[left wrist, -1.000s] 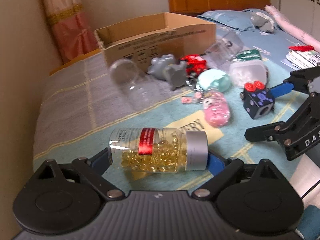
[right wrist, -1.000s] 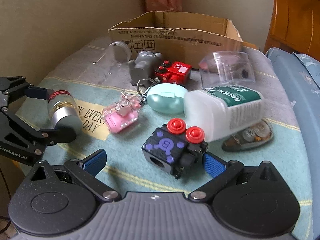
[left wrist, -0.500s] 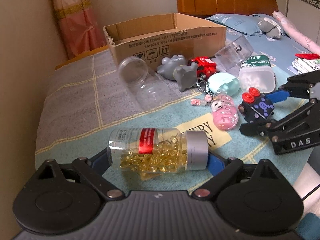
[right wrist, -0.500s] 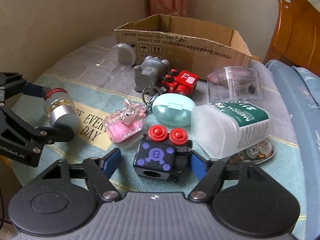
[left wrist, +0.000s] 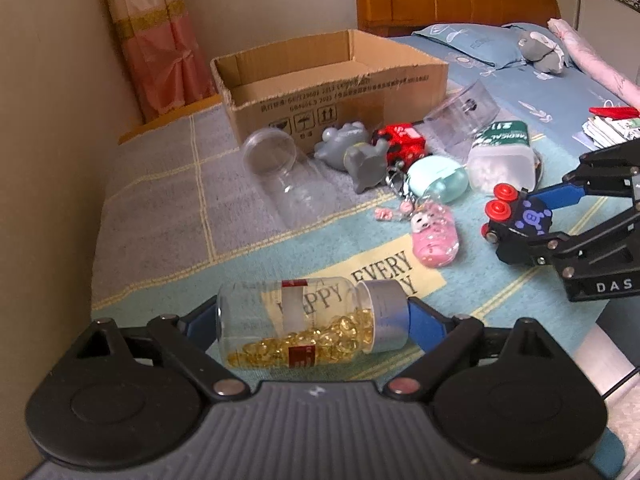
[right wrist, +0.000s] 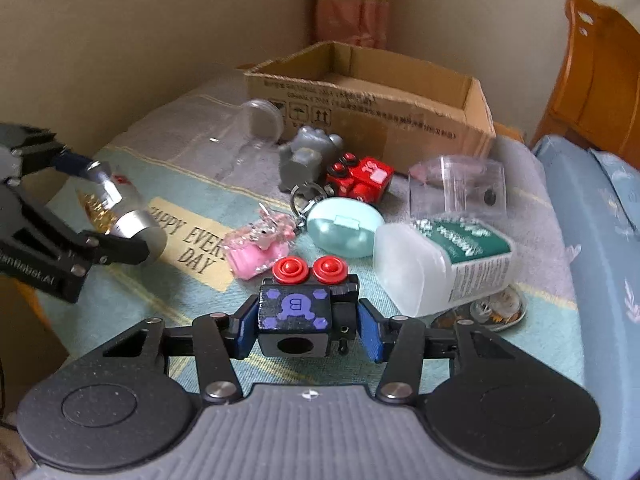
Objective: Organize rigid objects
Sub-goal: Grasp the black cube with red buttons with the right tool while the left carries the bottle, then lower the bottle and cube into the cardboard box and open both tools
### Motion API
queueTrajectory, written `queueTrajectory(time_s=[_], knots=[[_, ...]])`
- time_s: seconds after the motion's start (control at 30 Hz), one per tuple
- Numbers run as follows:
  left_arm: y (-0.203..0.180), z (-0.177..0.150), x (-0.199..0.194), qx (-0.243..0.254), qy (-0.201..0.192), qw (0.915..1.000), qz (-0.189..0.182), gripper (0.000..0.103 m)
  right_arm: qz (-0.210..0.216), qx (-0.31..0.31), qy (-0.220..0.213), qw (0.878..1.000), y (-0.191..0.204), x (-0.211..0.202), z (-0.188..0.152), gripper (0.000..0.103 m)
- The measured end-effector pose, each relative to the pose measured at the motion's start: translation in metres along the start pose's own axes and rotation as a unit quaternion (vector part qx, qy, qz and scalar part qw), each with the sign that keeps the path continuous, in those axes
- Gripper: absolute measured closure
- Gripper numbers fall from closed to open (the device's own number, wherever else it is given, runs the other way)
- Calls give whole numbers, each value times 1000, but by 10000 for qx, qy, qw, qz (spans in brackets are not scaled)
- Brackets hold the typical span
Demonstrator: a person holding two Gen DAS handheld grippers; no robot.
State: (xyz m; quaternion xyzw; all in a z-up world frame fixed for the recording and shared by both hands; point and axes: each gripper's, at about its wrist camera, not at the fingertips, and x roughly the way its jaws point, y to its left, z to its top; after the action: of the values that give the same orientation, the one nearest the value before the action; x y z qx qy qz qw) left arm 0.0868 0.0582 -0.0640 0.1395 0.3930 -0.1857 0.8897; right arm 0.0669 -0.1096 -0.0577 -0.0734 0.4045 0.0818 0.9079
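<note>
Now my left gripper [left wrist: 314, 322] clamps a clear, round plastic bottle [left wrist: 304, 326] of glossy yellow capsules end to end, silver cap to the right, lifted above the woven blanket [left wrist: 160, 216]. My right gripper [right wrist: 306, 326] squeezes a blocky black cube toy [right wrist: 296, 314] with purple markings and two red round buttons, close over the blanket. Ahead sits an open cardboard box [right wrist: 400, 104], with a smooth mint oval case [right wrist: 344, 226] near the cube.

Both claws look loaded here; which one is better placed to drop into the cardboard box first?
Probably the left claw: its capsule bottle faces open mat up to the cardboard box, while the right claw's cube sits behind clutter.
</note>
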Motion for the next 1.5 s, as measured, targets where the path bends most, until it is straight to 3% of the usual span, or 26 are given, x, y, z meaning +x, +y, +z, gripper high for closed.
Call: queueTrajectory(time_s=[0.3, 0.6, 1.1, 1.17, 1.2, 1.33, 1.5], knots=[[1, 31, -15, 120, -136, 9998, 31, 10, 99, -300, -294, 9991, -9, -28, 21, 47], [12, 100, -12, 315, -499, 9983, -21, 10, 62, -187, -606, 9980, -48, -34, 67, 47], [53, 227, 80, 273, -511, 9982, 168, 10, -105, -166, -636, 9978, -111, 23, 169, 47], [59, 238, 94, 216, -488, 9984, 185, 10, -200, -150, -642, 9976, -119, 34, 176, 37], [61, 243, 102, 197, -462, 9986, 180, 10, -226, -93, -641, 9976, -125, 40, 180, 25], [69, 257, 126, 125, -357, 9992, 158, 10, -279, 85, -558, 9980, -139, 56, 184, 23], [71, 266, 152, 121, -192, 9996, 168, 10, -160, 115, -520, 9985, -139, 56, 170, 14]])
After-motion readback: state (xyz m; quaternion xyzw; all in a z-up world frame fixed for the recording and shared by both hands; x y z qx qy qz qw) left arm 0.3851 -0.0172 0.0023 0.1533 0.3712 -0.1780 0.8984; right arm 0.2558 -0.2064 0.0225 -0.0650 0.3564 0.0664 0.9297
